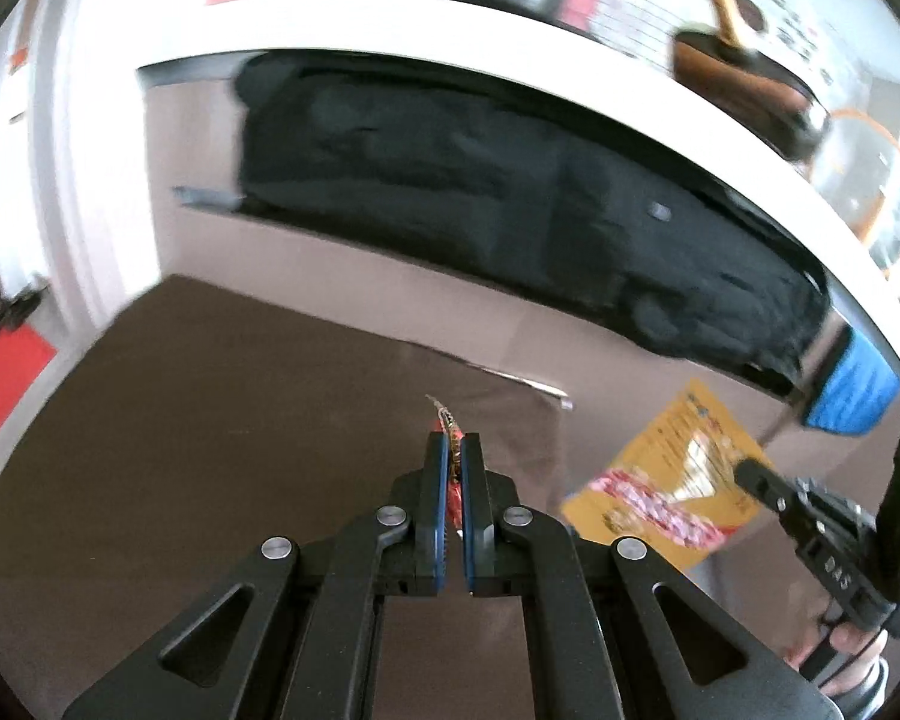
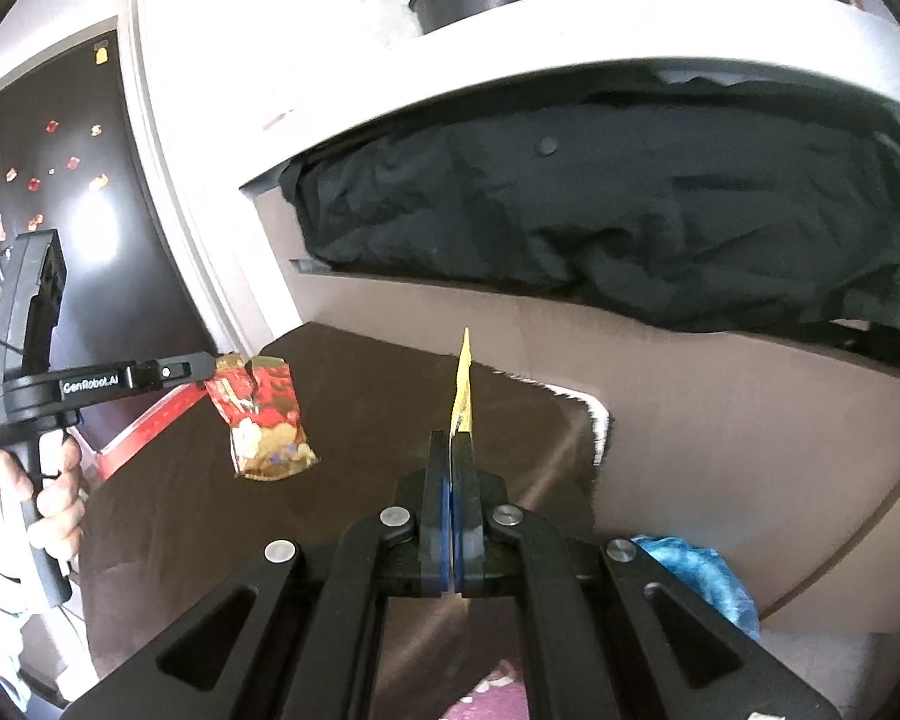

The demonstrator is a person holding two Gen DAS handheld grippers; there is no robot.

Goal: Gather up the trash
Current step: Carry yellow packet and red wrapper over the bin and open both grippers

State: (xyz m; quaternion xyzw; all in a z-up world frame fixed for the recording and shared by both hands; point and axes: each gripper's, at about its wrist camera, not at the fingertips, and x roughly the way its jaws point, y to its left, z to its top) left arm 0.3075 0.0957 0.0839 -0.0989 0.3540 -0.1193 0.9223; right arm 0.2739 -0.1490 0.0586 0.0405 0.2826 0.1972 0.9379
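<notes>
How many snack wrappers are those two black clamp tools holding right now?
2. A red-and-gold foil wrapper hangs from the left gripper; a flat yellow packet is pinched in the right gripper. More may lie unseen.

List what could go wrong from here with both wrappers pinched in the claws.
1. The left claw holds the red wrapper only by one top corner, so it dangles freely; a quick swing might tear it or shake it loose.
2. The right claw grips the yellow packet along a thin edge, so it could slip out.
3. More small wrappers lie scattered on the dark floor and may get overlooked.
</notes>
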